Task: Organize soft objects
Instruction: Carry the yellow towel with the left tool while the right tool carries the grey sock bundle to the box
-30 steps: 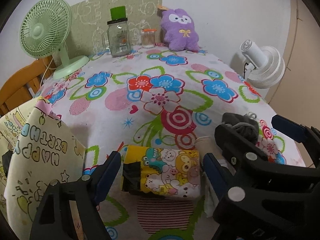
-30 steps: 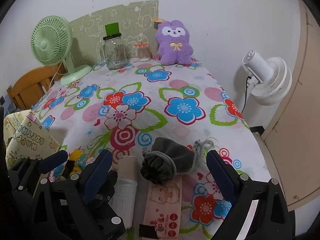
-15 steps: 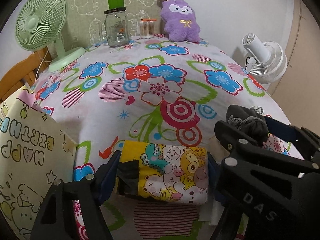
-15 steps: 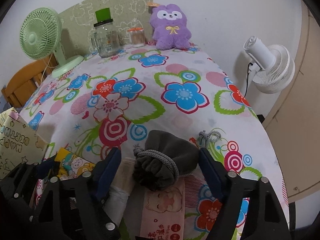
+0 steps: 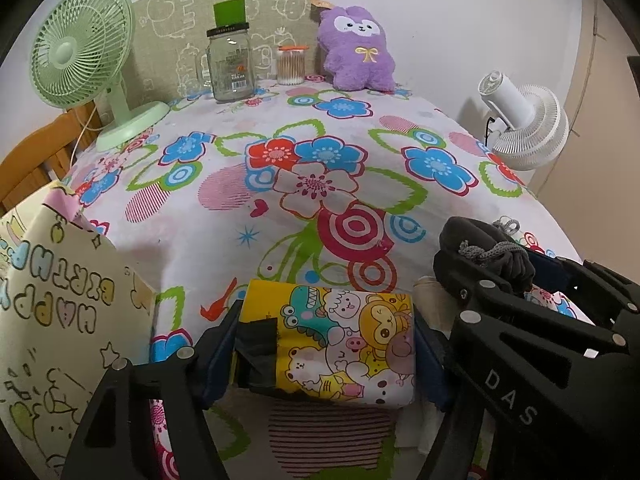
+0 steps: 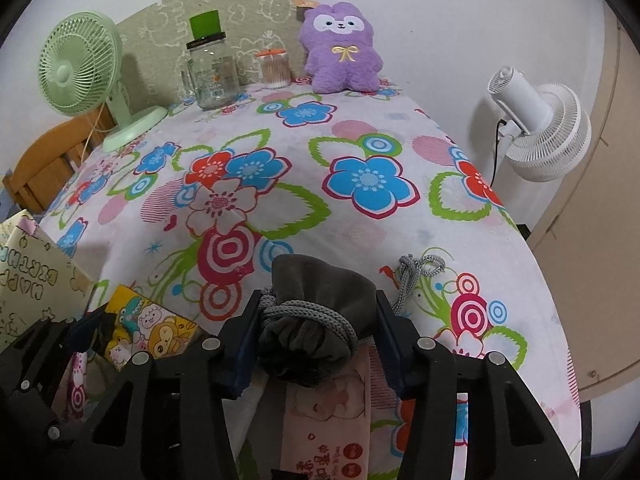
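1. The grey drawstring pouch (image 6: 316, 320) lies at the near edge of the flowered table (image 6: 360, 128), its long axis running away from the right gripper (image 6: 316, 344), directly between its jaws.
2. The right gripper's jaws have just been closing and now press both sides of the pouch.
3. Beside it to the left, the cartoon-print pack (image 5: 332, 344) lies crosswise between the left gripper (image 5: 324, 356) jaws, which have narrowed and touch its ends.
4. Compared with a second ago, both grippers are further forward over their objects.

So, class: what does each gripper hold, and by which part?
Right gripper, its jaws just closing: grey drawstring pouch, at its tied neck. Left gripper, jaws closing: cartoon-print pack, by its two ends.
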The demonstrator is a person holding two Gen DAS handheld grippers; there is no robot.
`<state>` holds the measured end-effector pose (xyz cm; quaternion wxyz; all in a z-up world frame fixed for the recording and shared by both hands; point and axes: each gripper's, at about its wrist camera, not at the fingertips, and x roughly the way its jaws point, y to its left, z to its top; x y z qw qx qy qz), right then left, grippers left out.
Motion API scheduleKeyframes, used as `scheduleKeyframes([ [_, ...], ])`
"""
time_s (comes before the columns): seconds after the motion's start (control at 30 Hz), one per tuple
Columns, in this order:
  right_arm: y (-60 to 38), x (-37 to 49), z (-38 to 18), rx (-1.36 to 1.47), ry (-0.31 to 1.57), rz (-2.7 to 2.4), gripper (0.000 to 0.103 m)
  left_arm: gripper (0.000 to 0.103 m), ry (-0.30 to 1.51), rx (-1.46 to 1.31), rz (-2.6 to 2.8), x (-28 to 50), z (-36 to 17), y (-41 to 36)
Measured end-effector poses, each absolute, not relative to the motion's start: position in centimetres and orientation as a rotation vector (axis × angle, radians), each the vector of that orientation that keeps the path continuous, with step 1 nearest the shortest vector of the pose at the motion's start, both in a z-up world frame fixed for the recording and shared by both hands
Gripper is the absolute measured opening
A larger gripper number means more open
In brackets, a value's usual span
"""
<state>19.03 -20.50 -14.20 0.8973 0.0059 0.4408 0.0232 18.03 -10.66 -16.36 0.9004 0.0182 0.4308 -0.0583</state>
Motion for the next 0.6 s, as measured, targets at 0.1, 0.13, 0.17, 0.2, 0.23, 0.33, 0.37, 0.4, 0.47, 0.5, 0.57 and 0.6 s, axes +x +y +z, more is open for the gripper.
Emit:
scheduleKeyframes([
  [0.1, -20.4, 18.7, -13.7, 0.011, 0.9, 0.05, 0.053, 0.076, 0.881, 0.041, -0.12, 17.7, -16.0, -10.7],
  [0.13, -20.4, 18.6, -13.6, 0.009, 0.896, 0.051, 0.053, 0.076, 0.879, 0.041, -0.121, 17.6, -15.8, -10.7],
  [0.17, -20.3, 18.5, -13.4, 0.008, 0.893, 0.053, 0.053, 0.076, 0.878, 0.04, -0.122, 17.4, -15.7, -10.7],
  [0.2, -20.3, 18.3, -13.3, 0.007, 0.889, 0.053, 0.053, 0.076, 0.877, 0.038, -0.124, 17.3, -15.6, -10.7],
  [0.23, -20.2, 18.1, -13.0, 0.008, 0.883, 0.053, 0.053, 0.076, 0.873, 0.039, -0.123, 17.2, -15.4, -10.7],
  [0.33, -20.1, 17.7, -12.5, 0.007, 0.87, 0.055, 0.053, 0.076, 0.863, 0.038, -0.126, 16.8, -15.1, -10.6],
  [0.37, -20.1, 17.5, -12.3, 0.007, 0.864, 0.057, 0.053, 0.076, 0.858, 0.039, -0.127, 16.5, -14.9, -10.6],
  [0.4, -20.0, 17.3, -12.1, 0.006, 0.859, 0.056, 0.053, 0.076, 0.853, 0.038, -0.129, 16.4, -14.7, -10.6],
  [0.47, -19.9, 16.9, -11.6, 0.005, 0.85, 0.058, 0.053, 0.076, 0.843, 0.04, -0.132, 16.0, -14.4, -10.7],
  [0.5, -19.9, 16.7, -11.5, 0.005, 0.846, 0.059, 0.053, 0.076, 0.839, 0.04, -0.132, 15.8, -14.2, -10.7],
  [0.57, -19.9, 16.2, -11.1, 0.006, 0.838, 0.059, 0.053, 0.076, 0.829, 0.04, -0.136, 15.4, -13.8, -10.7],
  [0.6, -19.8, 16.0, -10.9, 0.006, 0.835, 0.06, 0.053, 0.076, 0.824, 0.041, -0.137, 15.2, -13.7, -10.7],
])
